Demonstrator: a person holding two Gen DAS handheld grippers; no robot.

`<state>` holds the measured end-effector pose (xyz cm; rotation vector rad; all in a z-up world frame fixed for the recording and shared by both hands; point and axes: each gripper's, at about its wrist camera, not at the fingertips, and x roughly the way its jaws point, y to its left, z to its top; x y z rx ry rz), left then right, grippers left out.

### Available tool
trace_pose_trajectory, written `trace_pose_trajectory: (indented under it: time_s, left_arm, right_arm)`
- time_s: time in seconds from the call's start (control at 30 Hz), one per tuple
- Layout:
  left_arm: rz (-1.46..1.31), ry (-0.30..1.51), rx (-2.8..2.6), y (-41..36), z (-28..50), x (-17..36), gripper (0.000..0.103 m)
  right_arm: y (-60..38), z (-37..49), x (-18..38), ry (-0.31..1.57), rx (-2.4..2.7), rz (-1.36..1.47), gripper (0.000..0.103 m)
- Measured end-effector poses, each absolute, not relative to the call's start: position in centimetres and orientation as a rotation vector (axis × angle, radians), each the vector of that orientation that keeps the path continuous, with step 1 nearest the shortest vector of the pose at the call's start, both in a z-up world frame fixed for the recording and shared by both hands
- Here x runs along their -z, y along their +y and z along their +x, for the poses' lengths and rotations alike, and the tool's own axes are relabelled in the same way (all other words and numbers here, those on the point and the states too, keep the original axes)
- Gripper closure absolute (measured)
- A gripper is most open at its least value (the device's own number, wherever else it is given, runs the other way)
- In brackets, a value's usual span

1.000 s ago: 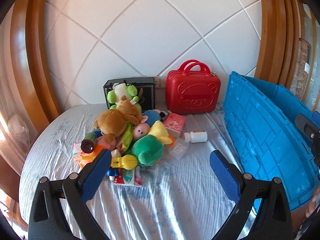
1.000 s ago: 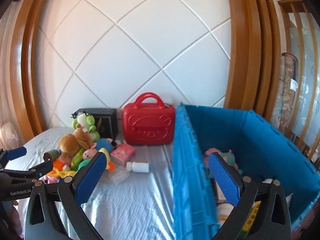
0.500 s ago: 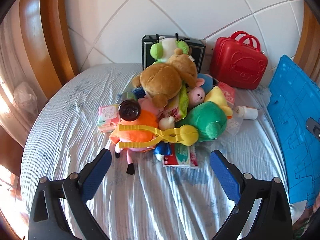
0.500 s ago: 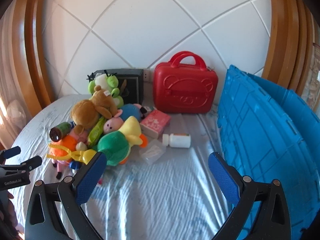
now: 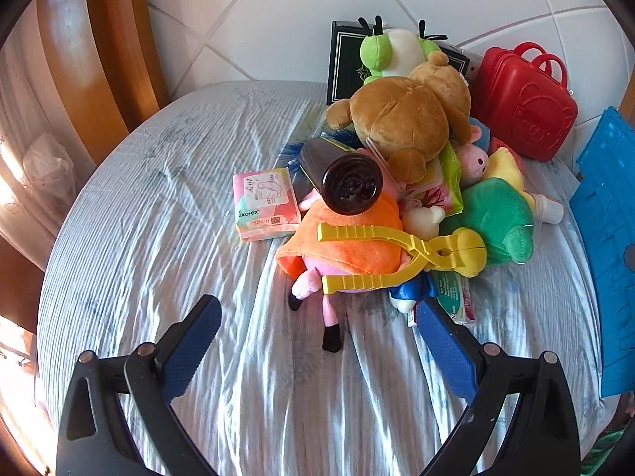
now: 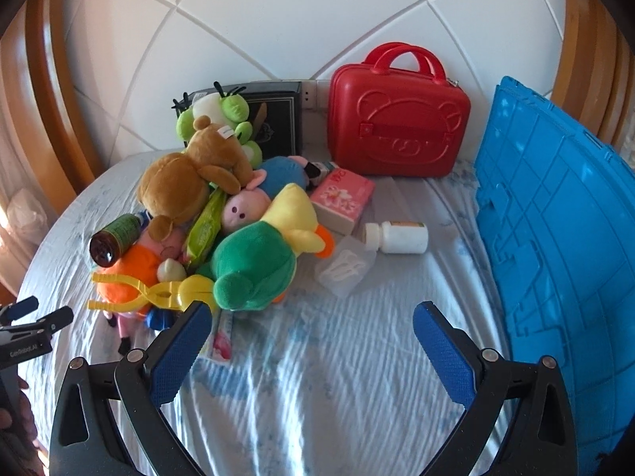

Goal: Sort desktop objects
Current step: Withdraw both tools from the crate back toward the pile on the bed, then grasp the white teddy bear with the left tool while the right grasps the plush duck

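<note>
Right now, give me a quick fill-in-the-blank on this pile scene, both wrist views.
1. The white pill bottle lies on its ____.
2. The yellow plastic tongs straddle the pig plush in the ____ dress.
3. The case with the embossed bear face is ____.
4. Both the left gripper and the right gripper are ____ and hold nothing.

Missing words: side; orange; red; open

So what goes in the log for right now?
left gripper: open, empty, near pig plush | right gripper: open, empty | toy pile: unsorted | blue bin: right
</note>
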<state>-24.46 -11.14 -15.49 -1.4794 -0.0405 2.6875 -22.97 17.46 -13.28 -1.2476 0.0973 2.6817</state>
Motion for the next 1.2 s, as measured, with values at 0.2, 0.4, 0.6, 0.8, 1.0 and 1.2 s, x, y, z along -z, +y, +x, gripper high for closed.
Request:
trace_pose_trajectory:
  time_s: [0.2,0.4,0.6,0.8,1.0,1.2]
  left_arm:
    - [-1.491,-0.062,-2.648,-9.2,-25.5,16.5,0.003]
    - [-1.518,-0.035,-2.588,-5.5,-26.9,17.5,0.003]
    - [-1.508,-0.067,-2.655,-2.8,-31.3,17.1,0.003]
    - [-1.609,0.057,-2.692,-0.3,-36.3,19.7,0.003]
    - [-1.732,0.217,-2.723,-1.2,-38.5,22.6,0.000]
    - [-1.789,0.008,-2.626,-4.8,-39.3,23.9,0.000]
  right_arm:
    - [17.3,-25.2,15.9,0.088,-2.663,-1.369,0.000]
    - [18.1,-26.6,16.6,0.083,-2.678,-1.404,0.000]
    - [19.8,-28.0,17.2,0.107,-2.675,-1.427,0.000]
    - [20.5,-30.6,18.4,0.126,-2.673,-1.474,0.000]
    - [19.7,-35.8,20.3,0.243,-2.702,-1.560,0.000]
    - [17.1,-41.7,25.6,0.262,-2.603,-1.745,0.000]
